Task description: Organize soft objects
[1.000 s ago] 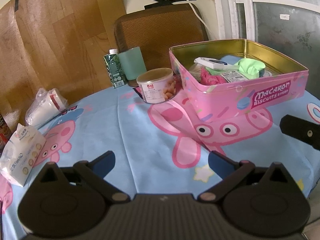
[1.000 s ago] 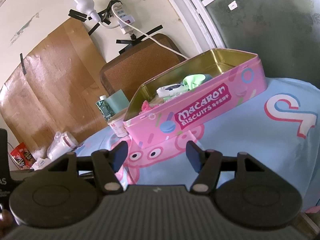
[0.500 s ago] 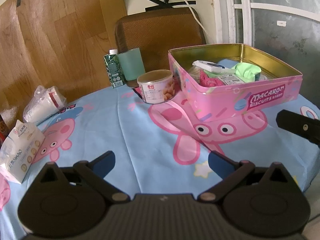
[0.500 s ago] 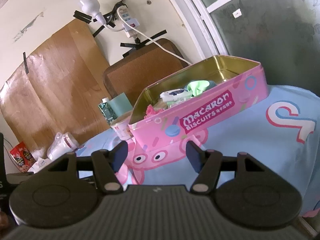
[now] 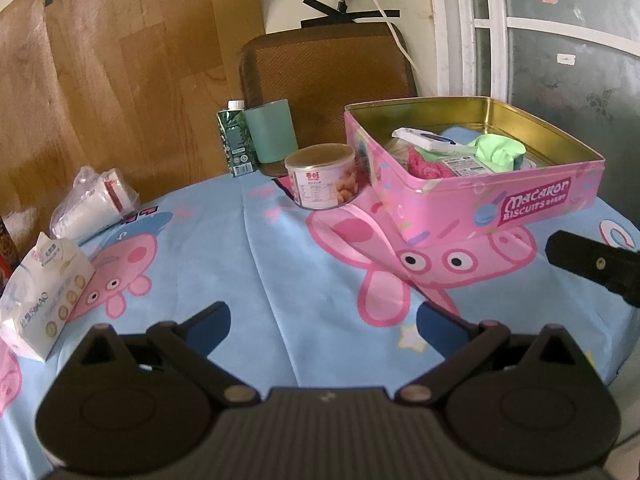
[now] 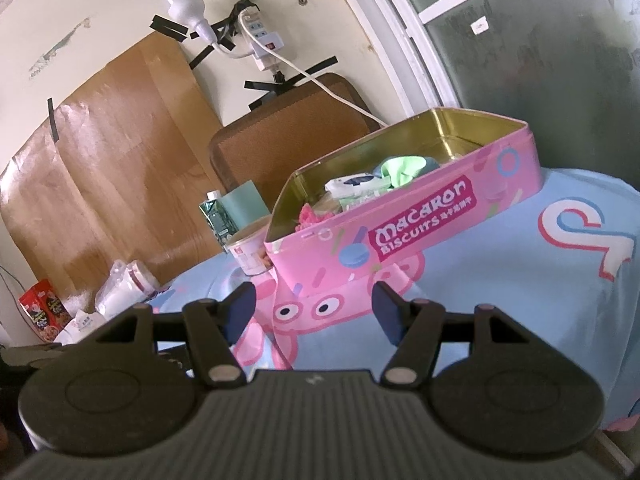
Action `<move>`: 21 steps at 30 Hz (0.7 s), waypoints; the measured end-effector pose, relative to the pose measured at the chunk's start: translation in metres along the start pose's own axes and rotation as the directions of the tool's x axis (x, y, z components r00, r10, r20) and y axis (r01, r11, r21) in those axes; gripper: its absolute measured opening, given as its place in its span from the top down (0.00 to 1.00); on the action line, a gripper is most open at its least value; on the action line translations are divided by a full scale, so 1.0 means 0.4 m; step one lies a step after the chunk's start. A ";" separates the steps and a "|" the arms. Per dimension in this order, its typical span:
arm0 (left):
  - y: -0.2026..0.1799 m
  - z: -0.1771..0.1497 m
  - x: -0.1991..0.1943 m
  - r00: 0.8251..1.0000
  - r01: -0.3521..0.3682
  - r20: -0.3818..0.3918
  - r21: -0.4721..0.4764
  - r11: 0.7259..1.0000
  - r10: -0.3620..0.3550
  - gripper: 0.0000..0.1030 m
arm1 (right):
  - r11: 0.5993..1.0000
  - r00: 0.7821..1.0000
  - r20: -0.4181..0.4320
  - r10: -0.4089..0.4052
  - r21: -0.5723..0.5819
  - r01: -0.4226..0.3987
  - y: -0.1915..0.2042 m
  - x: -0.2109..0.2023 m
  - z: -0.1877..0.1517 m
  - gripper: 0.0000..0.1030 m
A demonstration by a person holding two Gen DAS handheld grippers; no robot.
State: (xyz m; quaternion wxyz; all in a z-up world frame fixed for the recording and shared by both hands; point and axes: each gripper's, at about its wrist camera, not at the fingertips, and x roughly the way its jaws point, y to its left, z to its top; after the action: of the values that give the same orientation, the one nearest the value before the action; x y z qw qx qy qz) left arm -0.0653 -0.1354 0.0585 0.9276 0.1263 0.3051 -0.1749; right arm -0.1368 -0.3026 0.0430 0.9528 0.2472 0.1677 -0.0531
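Observation:
A pink Macaron Biscuits tin (image 5: 532, 204) (image 6: 424, 228) stands open on the cartoon tablecloth. Inside lie a green cloth (image 5: 498, 150) (image 6: 400, 168), a pink fluffy cloth (image 5: 426, 166) (image 6: 310, 216) and a white packet (image 5: 424, 138) (image 6: 356, 184). A white tissue pack (image 5: 44, 292) and a plastic-wrapped white roll (image 5: 94, 202) (image 6: 124, 288) lie at the table's left. My left gripper (image 5: 322, 320) hovers open over the cloth, well short of the tin. My right gripper (image 6: 312, 308) is open too, empty, in front of the tin; one of its fingers (image 5: 592, 266) pokes in at the left wrist view's right edge.
A round snack can (image 5: 322, 176) (image 6: 250, 252), a green carton (image 5: 236, 142) and a teal cup (image 5: 272, 132) stand behind the tin's left end. A brown chair back (image 5: 326, 72) is beyond them. Red snack packs (image 6: 42, 312) lie far left. The table edge (image 5: 624, 336) drops off at right.
Both views have shifted slightly, so the tin sits a little lower and farther right in the left wrist view. Nothing was taken hold of; both grippers stay open.

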 end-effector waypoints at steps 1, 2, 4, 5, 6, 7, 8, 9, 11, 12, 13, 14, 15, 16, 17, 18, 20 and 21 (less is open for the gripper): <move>0.002 0.000 0.000 1.000 0.001 -0.001 -0.002 1.000 -0.001 0.00 | 1.000 1.000 -0.002 -0.002 0.000 0.002 0.001 0.001 -0.001 0.35; 0.002 -0.001 -0.001 1.000 0.001 -0.001 -0.004 1.000 -0.001 0.00 | 1.000 1.000 -0.003 -0.003 0.000 0.003 0.002 0.002 -0.001 0.35; 0.003 -0.002 -0.002 1.000 0.001 0.000 -0.008 1.000 -0.001 0.00 | 1.000 1.000 -0.002 -0.003 -0.002 0.003 0.005 0.002 -0.002 0.35; 0.005 -0.002 -0.001 1.000 0.000 0.001 -0.009 1.000 0.000 0.00 | 1.000 1.000 -0.001 -0.003 -0.006 0.003 0.008 0.002 -0.003 0.34; 0.007 -0.003 -0.001 1.000 -0.001 0.000 -0.011 1.000 0.001 0.00 | 1.000 1.000 0.000 -0.004 -0.011 0.004 0.014 0.002 -0.006 0.34; 0.009 -0.003 0.000 1.000 -0.002 -0.001 -0.012 1.000 0.002 0.00 | 1.000 1.000 -0.001 -0.004 -0.014 0.004 0.017 0.004 -0.007 0.33; 0.011 -0.004 0.001 1.000 -0.003 -0.002 -0.014 1.000 0.003 0.00 | 1.000 1.000 -0.002 -0.004 -0.016 0.004 0.019 0.005 -0.008 0.33; 0.013 -0.005 0.002 1.000 -0.003 -0.004 -0.015 1.000 0.003 0.00 | 1.000 1.000 -0.005 -0.004 -0.018 0.004 0.021 0.006 -0.010 0.33; 0.014 -0.006 0.004 1.000 -0.004 -0.009 -0.017 1.000 0.004 0.00 | 1.000 1.000 -0.009 -0.005 -0.019 0.005 0.022 0.009 -0.011 0.32; 0.015 -0.007 0.006 1.000 -0.004 -0.011 -0.017 1.000 0.004 0.00 | 1.000 1.000 -0.010 -0.006 -0.019 0.006 0.023 0.010 -0.012 0.32; 0.016 -0.007 0.006 1.000 -0.005 -0.012 -0.016 1.000 0.005 0.00 | 1.000 1.000 -0.010 -0.008 -0.018 0.008 0.024 0.010 -0.012 0.32; 0.014 -0.007 0.006 1.000 -0.008 -0.014 -0.015 1.000 0.008 0.00 | 1.000 1.000 -0.010 -0.009 -0.018 0.008 0.025 0.010 -0.012 0.31; 0.014 -0.006 0.007 1.000 -0.008 -0.014 -0.014 1.000 0.008 0.00 | 1.000 1.000 -0.009 -0.008 -0.018 0.008 0.025 0.010 -0.012 0.31; 0.014 -0.006 0.007 1.000 -0.009 -0.014 -0.013 1.000 0.009 0.00 | 1.000 1.000 -0.008 -0.008 -0.019 0.008 0.026 0.010 -0.013 0.31; 0.012 -0.006 0.006 1.000 -0.010 -0.015 -0.012 1.000 0.010 0.00 | 1.000 1.000 -0.006 -0.008 -0.021 0.008 0.026 0.010 -0.013 0.30; 0.011 -0.006 0.006 1.000 -0.010 -0.016 -0.011 1.000 0.010 0.00 | 1.000 1.000 -0.003 -0.010 -0.022 0.010 0.029 0.009 -0.014 0.30; 0.010 -0.007 0.006 1.000 -0.011 -0.017 -0.009 1.000 0.011 0.00 | 1.000 1.000 0.001 -0.010 -0.025 0.010 0.029 0.010 -0.014 0.29; 0.009 -0.007 0.005 1.000 -0.011 -0.017 -0.007 1.000 0.011 0.00 | 1.000 1.000 0.002 -0.010 -0.025 0.010 0.030 0.010 -0.015 0.29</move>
State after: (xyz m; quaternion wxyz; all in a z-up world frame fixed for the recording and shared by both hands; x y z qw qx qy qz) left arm -0.0638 -0.1316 0.0557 0.9263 0.1262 0.3129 -0.1675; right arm -0.1328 -0.2895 0.0423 0.9557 0.2343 0.1690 -0.0560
